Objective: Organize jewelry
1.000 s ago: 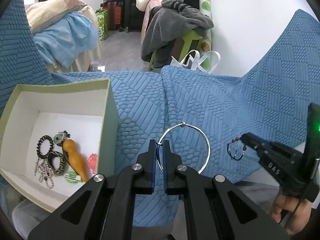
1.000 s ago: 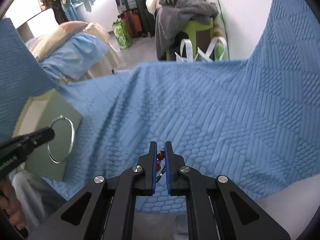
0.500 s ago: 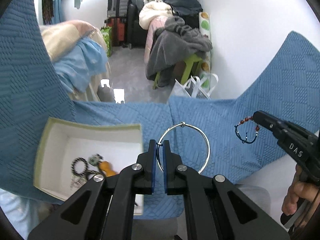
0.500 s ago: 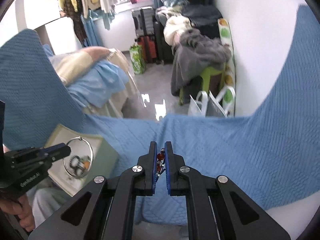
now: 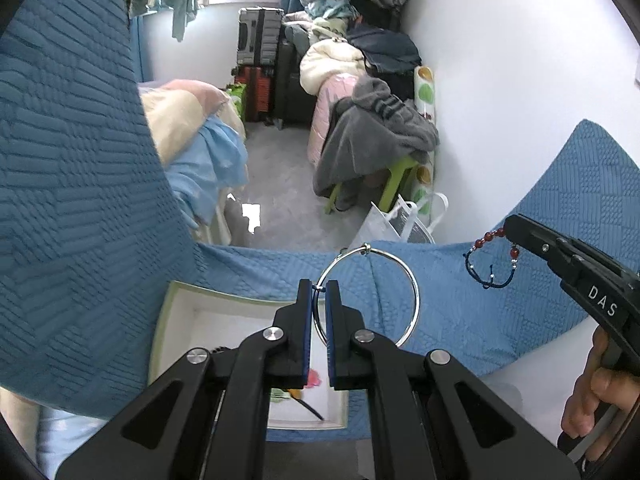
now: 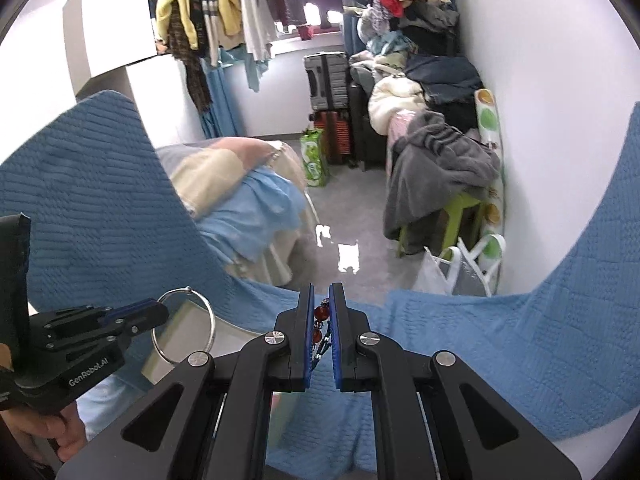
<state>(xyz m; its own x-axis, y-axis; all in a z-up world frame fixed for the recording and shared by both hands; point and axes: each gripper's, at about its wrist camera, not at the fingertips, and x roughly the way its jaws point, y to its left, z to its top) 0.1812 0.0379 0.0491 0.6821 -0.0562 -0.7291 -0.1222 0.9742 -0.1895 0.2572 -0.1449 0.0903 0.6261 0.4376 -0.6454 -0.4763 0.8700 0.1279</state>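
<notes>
My left gripper (image 5: 319,286) is shut on a thin silver bangle (image 5: 412,284) and holds it in the air above the pale green box (image 5: 160,332). The box sits on the blue quilted cloth (image 5: 460,320); a pink trinket (image 5: 314,378) shows inside, the rest hidden behind my fingers. My right gripper (image 6: 322,300) is shut on a blue cord bracelet with red beads (image 6: 320,314), which hangs from its tip in the left wrist view (image 5: 490,258). The left gripper with the bangle (image 6: 208,320) shows at the left of the right wrist view.
Both grippers are raised well above the cloth. Beyond it are a bed with blue and beige bedding (image 5: 200,152), a grey blanket on a green stool (image 5: 376,136), suitcases (image 5: 260,36) and a white bag (image 5: 400,220) on the floor.
Both grippers have lifted up and away from the cloth with their jewelry still held. The box now lies lower and closer under the left gripper, and more of the room shows.
</notes>
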